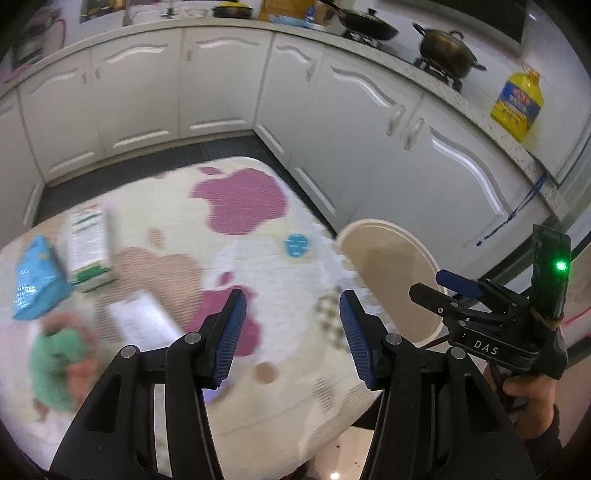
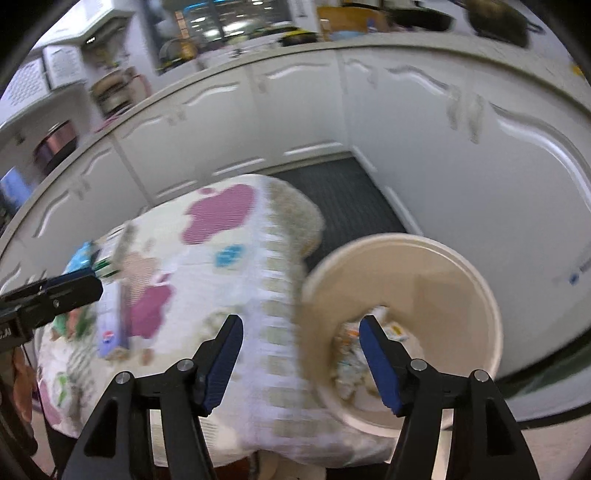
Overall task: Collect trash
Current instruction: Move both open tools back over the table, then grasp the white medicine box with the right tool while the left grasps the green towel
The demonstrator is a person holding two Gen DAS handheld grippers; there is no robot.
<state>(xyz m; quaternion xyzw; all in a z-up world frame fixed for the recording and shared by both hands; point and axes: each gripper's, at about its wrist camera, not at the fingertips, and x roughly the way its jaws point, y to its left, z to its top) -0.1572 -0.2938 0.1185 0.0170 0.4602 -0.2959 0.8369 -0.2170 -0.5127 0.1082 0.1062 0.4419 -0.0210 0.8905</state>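
Note:
My left gripper (image 1: 292,299) hangs open over the patterned tablecloth (image 1: 236,236) with nothing between its blue pads. On the cloth's left side lie a blue packet (image 1: 35,284), a green-and-white carton (image 1: 90,243), a white paper box (image 1: 142,319) and a crumpled green wrapper (image 1: 59,362). A beige bin (image 2: 458,273) stands by the table's right edge, with scraps of trash (image 2: 351,354) at its bottom. My right gripper (image 2: 301,325) is open and empty over the table edge and the bin's rim. It also shows in the left wrist view as the right gripper (image 1: 434,286).
White kitchen cabinets (image 1: 221,85) wrap around the back and right. The counter holds a wok (image 1: 365,26), a pot (image 1: 448,50) and a yellow oil bottle (image 1: 517,105). A dark floor mat (image 2: 347,195) lies between table and cabinets. A hand (image 1: 528,402) holds the right gripper.

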